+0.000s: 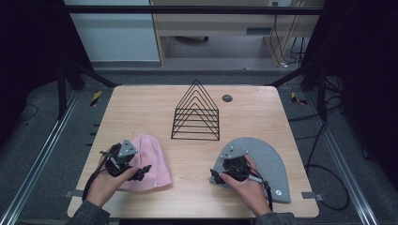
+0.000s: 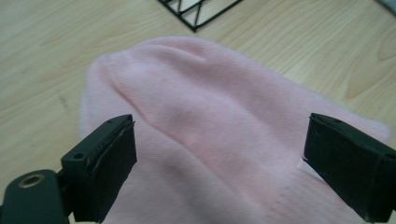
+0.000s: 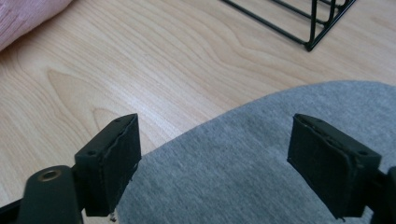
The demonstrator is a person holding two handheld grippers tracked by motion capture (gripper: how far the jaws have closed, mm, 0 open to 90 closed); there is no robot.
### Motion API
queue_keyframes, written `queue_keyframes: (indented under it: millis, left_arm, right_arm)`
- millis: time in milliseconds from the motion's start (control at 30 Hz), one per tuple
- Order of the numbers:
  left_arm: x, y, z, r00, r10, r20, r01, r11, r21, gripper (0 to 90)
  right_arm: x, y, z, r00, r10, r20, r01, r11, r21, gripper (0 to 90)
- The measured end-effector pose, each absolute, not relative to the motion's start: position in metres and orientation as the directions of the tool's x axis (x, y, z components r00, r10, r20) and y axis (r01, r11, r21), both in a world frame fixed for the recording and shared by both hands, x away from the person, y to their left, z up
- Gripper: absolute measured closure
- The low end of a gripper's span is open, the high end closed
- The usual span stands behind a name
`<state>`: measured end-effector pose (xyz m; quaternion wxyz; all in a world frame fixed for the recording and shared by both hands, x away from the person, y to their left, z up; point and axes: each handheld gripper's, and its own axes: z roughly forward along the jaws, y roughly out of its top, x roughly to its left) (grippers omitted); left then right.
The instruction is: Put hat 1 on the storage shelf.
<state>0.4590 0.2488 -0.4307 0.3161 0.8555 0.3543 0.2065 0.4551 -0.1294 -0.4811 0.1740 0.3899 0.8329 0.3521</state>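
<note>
Both claws are spread wide and gripping nothing, your left claw [image 1: 141, 172] over the pink beanie [image 1: 149, 159] left of the wire rack [image 1: 196, 115], right claw [image 1: 215, 176] over the grey beanie [image 1: 267, 161], so dip lower and pinch one knit edge cleanly off the surface [image 1: 187, 197].

— Foreground? Two black jaws of the left gripper [image 2: 219, 163], set wide apart, nothing clamped between them.

— Beneath them? Pink knit hat [image 2: 219, 126], lying flat on the light wooden table [image 2: 42, 51], rounded crown toward the top, a soft crease along its left side.

— Contact with the fabric? Cannot be told.

— Upper edge? Corner of a black wire rack [image 2: 196, 11], standing on the table just beyond the hat, apart from it.
</note>
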Motion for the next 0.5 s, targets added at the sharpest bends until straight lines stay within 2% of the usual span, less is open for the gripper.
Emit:
queue_keyframes:
  millis: [100, 133, 167, 267, 500]
  left_arm:
    - [0.474, 0.261, -0.422, 0.643, 0.756, 0.124, 0.483, -0.526, 0.700, 8.6]
    - [0.480, 0.265, -0.418, 0.636, 0.760, 0.133, 0.485, -0.528, 0.698, 9.1]
    - [0.497, 0.275, -0.411, 0.625, 0.769, 0.136, 0.500, -0.528, 0.687, 9.2]
    - [0.509, 0.282, -0.407, 0.610, 0.783, 0.123, 0.522, -0.514, 0.681, 11.6]
    - [0.541, 0.292, -0.402, 0.579, 0.808, 0.108, 0.544, -0.481, 0.687, 23.8]
  right_arm:
    - [0.455, -0.130, -0.481, -0.640, 0.769, -0.003, 0.536, 0.449, 0.714, 17.1]
    - [0.454, -0.131, -0.480, -0.635, 0.772, 0.004, 0.536, 0.437, 0.722, 21.2]
    - [0.454, -0.132, -0.479, -0.639, 0.769, 0.006, 0.533, 0.437, 0.725, 22.6]
    - [0.453, -0.134, -0.478, -0.633, 0.774, 0.010, 0.535, 0.428, 0.729, 26.4]
    - [0.454, -0.137, -0.479, -0.637, 0.771, 0.012, 0.540, 0.436, 0.720, 36.0]
